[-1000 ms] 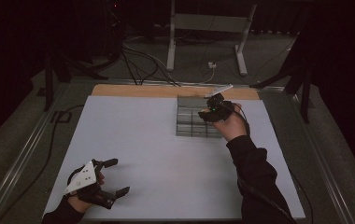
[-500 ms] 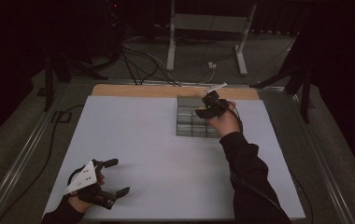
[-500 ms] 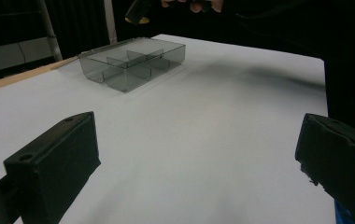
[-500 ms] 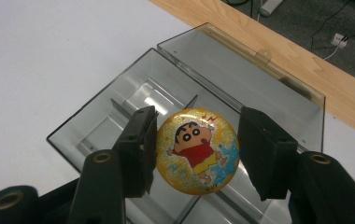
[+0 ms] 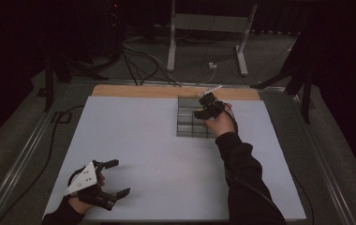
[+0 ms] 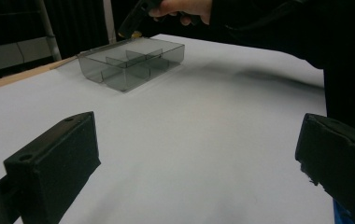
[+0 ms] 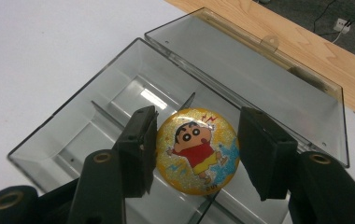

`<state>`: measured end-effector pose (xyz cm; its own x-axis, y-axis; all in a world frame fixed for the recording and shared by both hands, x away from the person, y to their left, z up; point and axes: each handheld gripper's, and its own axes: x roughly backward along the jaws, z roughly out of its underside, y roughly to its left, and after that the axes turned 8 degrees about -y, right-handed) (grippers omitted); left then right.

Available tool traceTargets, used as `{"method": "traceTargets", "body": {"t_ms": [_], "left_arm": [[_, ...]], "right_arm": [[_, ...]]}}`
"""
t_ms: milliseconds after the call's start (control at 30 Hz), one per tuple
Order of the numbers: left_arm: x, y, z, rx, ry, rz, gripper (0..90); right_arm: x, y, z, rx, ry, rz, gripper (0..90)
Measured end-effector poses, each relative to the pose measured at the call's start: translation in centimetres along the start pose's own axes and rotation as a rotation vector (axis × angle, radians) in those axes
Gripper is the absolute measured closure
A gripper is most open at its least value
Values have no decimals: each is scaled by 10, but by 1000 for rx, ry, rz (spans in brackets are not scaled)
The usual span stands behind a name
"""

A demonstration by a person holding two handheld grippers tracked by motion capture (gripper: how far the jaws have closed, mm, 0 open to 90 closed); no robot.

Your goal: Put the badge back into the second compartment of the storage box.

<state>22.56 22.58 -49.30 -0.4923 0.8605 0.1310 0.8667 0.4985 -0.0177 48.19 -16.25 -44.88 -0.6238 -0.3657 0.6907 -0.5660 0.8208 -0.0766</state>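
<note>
Two black jaws of the left gripper point(image 6: 194, 163) stand wide apart low over a white worktop point(image 6: 203, 107). Beyond them sits a smoky clear compartment box point(image 6: 131, 63), its dividers visible. A dark-sleeved hand point(image 6: 180, 8) holds the right gripper point(image 6: 129, 31) just above the box's far edge.

Wooden strip point(image 5: 134, 91) runs along the far edge of the white tabletop point(image 5: 157, 154). Beyond it, grey metal stand point(image 5: 209, 23) on floor; black cables point(image 5: 141, 58) trail alongside.
</note>
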Motion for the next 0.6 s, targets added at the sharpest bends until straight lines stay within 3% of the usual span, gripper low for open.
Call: {"method": "traceTargets", "body": {"t_ms": [467, 600], "left_arm": [[0, 0, 0, 1, 2, 2, 5], [-1, 0, 1, 3, 2, 3, 5]], "right_arm": [[-19, -4, 8, -43, -3, 41, 473], [-23, -5, 12, -56, 5, 33, 472]]}}
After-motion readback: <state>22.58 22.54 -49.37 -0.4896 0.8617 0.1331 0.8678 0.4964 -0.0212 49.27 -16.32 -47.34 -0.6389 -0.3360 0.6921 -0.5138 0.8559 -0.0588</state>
